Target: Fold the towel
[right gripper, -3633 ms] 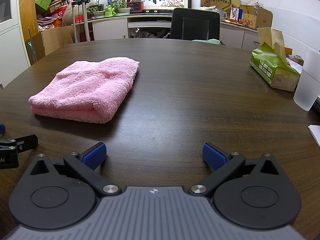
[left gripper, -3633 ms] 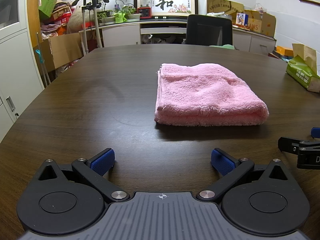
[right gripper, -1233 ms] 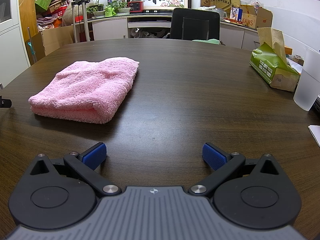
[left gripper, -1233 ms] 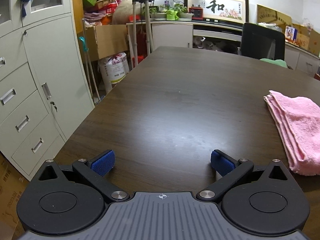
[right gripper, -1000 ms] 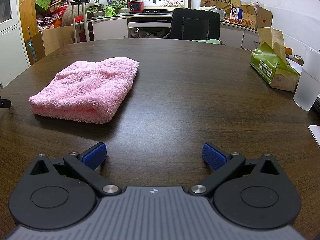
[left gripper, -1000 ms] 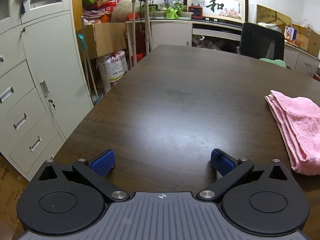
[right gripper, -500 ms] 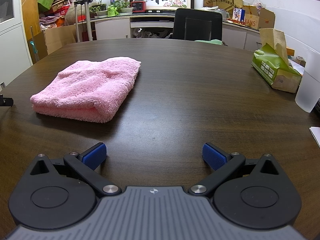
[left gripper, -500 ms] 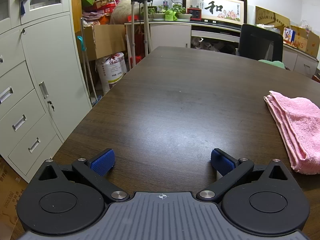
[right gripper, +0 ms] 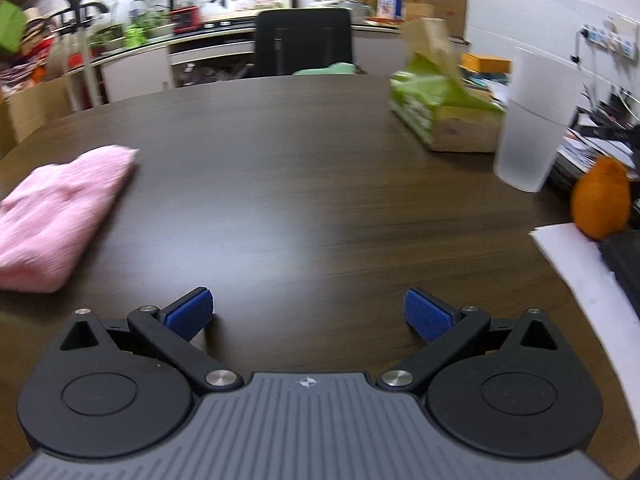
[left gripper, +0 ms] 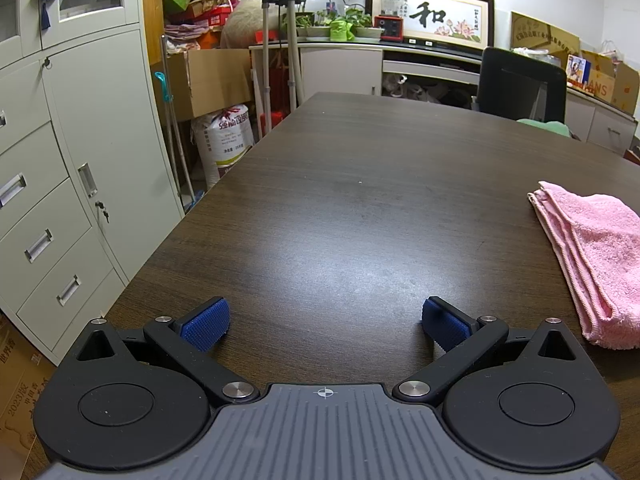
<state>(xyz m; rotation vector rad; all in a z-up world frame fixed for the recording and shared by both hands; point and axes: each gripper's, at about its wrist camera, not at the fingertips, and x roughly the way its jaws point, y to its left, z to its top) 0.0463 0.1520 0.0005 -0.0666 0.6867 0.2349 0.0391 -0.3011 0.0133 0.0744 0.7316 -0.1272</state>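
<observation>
- The towel (left gripper: 596,252) lies on the dark wooden counter (left gripper: 360,208) as a compact pink bundle, stacked layer edges showing along its left side in the left wrist view.
- The left gripper (left gripper: 325,322) sits low over bare wood, jaws spread wide and holding nothing; the towel is off to its right, apart from the blue pads (left gripper: 205,323).
- The right gripper (right gripper: 308,314) also has its jaws wide apart and empty; the towel (right gripper: 60,208) lies to its left, near the edge of a blurred right wrist view.
- Judging by the neat rectangle and rounded folded edge nearest the cameras, the folding looks essentially done, so the step in hand seems to be backing both tools away.
- To do that well, keep both pairs of jaws apart and clear of the terry pile, so no loop catches on a pad and drags a layer out.
- Move each tool outward and away from the towel rather than across it.
- On the right side, mind the frosted cup (right gripper: 536,120), the green carton (right gripper: 440,116) and the orange object (right gripper: 600,204) beside the white paper (right gripper: 584,272); a wide swing could knock the cup.
- If 1 more tidy is wanted, press the top layer flat near the open edges rather than pinching them.
</observation>
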